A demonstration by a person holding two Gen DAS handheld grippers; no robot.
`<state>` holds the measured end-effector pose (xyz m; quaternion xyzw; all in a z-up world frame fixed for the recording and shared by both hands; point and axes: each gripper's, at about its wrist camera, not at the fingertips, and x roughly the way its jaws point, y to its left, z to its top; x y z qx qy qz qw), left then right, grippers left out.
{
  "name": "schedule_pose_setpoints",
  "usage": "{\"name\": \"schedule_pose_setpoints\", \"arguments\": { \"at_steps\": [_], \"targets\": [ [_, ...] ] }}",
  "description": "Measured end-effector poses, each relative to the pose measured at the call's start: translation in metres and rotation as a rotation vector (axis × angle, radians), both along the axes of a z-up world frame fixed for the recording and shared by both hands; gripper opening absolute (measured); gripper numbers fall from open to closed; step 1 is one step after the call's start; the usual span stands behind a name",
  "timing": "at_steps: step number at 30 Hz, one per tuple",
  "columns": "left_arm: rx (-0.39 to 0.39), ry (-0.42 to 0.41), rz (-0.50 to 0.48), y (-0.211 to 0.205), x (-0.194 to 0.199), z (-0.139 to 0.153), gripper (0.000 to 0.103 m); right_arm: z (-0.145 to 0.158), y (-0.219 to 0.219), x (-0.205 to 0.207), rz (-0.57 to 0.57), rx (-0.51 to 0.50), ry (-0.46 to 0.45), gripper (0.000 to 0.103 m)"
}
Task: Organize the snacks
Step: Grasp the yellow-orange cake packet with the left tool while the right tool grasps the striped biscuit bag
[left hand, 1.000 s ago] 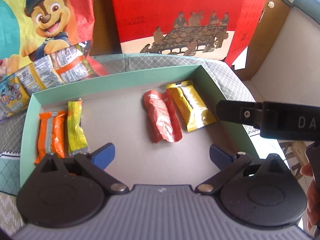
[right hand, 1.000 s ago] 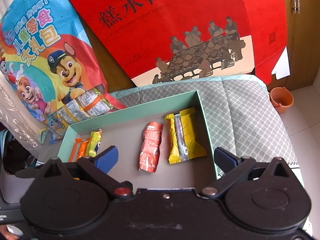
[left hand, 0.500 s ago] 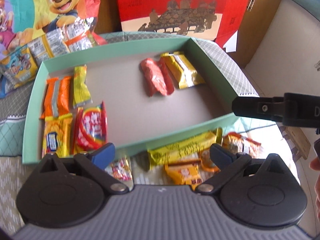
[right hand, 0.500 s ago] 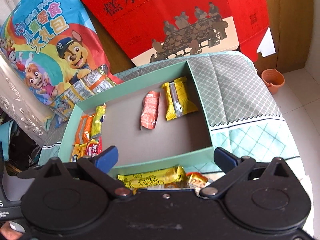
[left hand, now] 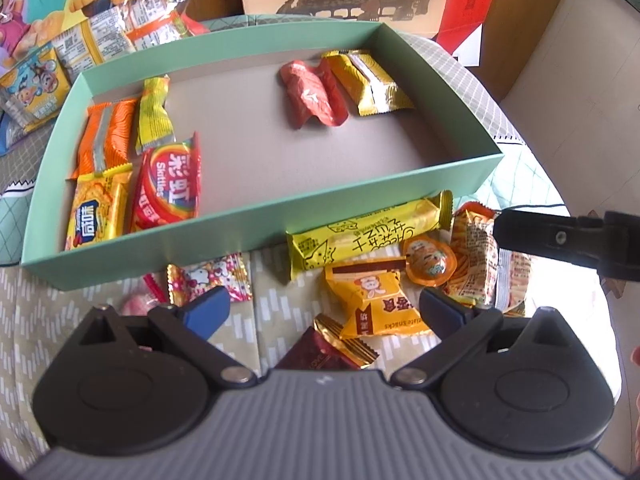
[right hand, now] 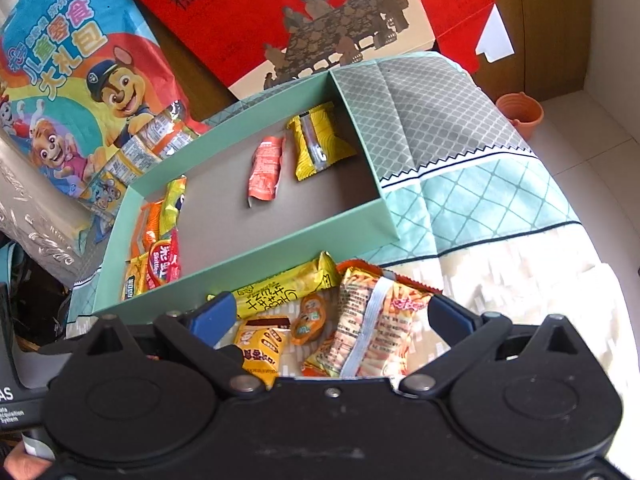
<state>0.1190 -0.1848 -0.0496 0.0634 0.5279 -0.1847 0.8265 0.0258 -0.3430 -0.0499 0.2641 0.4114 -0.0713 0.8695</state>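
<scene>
Blue-tipped fingers of the left gripper point(left hand: 322, 310) stand spread wide and hold nothing, hanging over loose snacks on the patterned cloth point(left hand: 264, 320) in front of the mint-green cardboard box point(left hand: 256, 232). The right gripper point(right hand: 330, 316) is likewise fully spread and empty above the same pile. Nearest the left gripper lies a dark maroon foil packet point(left hand: 320, 354) with a gold crimped end, then a puffy yellow pillow pack point(left hand: 370, 300). Left of these, just before the box's near wall, sits a pink cartoon-printed sachet point(left hand: 212, 278). A round orange jelly cup point(left hand: 430, 262) touches a crinkled noodle-print bag point(left hand: 476, 256), whose long axis runs towards the box. A long yellow cheese-stick bar point(left hand: 368, 236) lies against the box's near wall, its long axis parallel to that wall.

Inside the box, at its left end, a yellow biscuit pack point(left hand: 98, 210) and a glossy red Skittles bag point(left hand: 168, 186) lie side by side, with an orange wrapper point(left hand: 104, 134) and a slim yellow-green packet point(left hand: 154, 114) beyond them, all lengthwise towards the far wall. Near the box's far right corner, a crumpled red packet point(left hand: 312, 94) touches a yellow foil pack point(left hand: 368, 82). Behind the box stand a cartoon-dog snack bag point(right hand: 80, 76) and a red paper gift bag point(right hand: 300, 12).
</scene>
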Motion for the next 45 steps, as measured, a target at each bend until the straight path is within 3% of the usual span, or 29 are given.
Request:
{"name": "schedule_pose_setpoints", "arguments": {
  "at_steps": [5,9,11,13,14,22,30,34,45],
  "targets": [
    [0.004,0.002,-0.018,-0.009,0.001,-0.009,0.098,-0.011,-0.004,-0.002,-0.04,0.018,0.024,0.103],
    [-0.009,0.022,-0.038,-0.016,0.003,-0.017,0.079,-0.019,-0.004,-0.002,-0.071,0.011,0.038,0.102],
    [-0.031,0.029,-0.046,-0.017,0.003,-0.019,0.07,-0.022,-0.004,-0.001,-0.071,0.02,0.038,0.096],
    [-0.034,0.028,-0.061,-0.019,0.001,-0.02,0.05,-0.024,-0.002,0.001,-0.069,0.017,0.043,0.091],
    [-0.027,0.034,-0.071,-0.02,0.001,-0.022,0.045,-0.026,-0.001,0.002,-0.067,0.011,0.044,0.088],
    [-0.002,0.049,-0.098,-0.017,-0.006,-0.03,0.048,-0.044,0.003,-0.001,-0.052,-0.012,0.061,0.049],
    [0.066,0.014,-0.158,-0.032,-0.012,-0.032,0.046,-0.045,0.006,-0.009,-0.043,-0.047,0.039,0.046],
    [0.042,0.022,-0.157,-0.029,-0.015,-0.028,0.036,-0.04,0.007,-0.012,-0.019,-0.053,0.029,0.039],
    [-0.069,0.024,-0.133,-0.004,-0.018,0.007,0.035,-0.018,-0.007,-0.032,-0.033,-0.08,-0.007,0.037]
  ]
}}
